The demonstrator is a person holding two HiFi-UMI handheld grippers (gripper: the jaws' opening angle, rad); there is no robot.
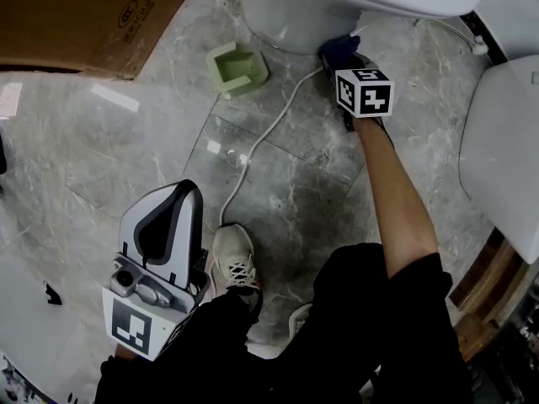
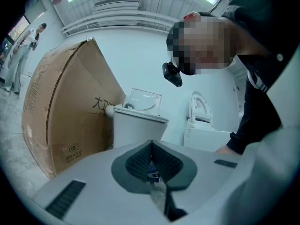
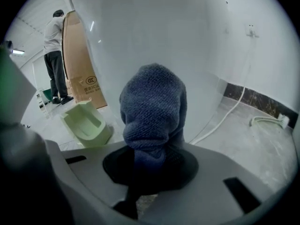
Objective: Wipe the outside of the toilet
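Marble floor (image 1: 286, 183); toilet (image 1: 295, 19) cropped, cloth (image 1: 337, 49) half-hidden by right gripper (image 1: 347, 64)

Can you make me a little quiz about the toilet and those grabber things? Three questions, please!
1. True or false: the left gripper is holding the blue cloth.
2. Which thing is the cloth closest to? A) the white toilet B) the cardboard box C) the shoe
3. Fill in the gap: the little holder on the floor beside the toilet is ____ in colour.

Key
1. False. The right gripper is shut on the cloth. The left one is shut with nothing in it.
2. A
3. green
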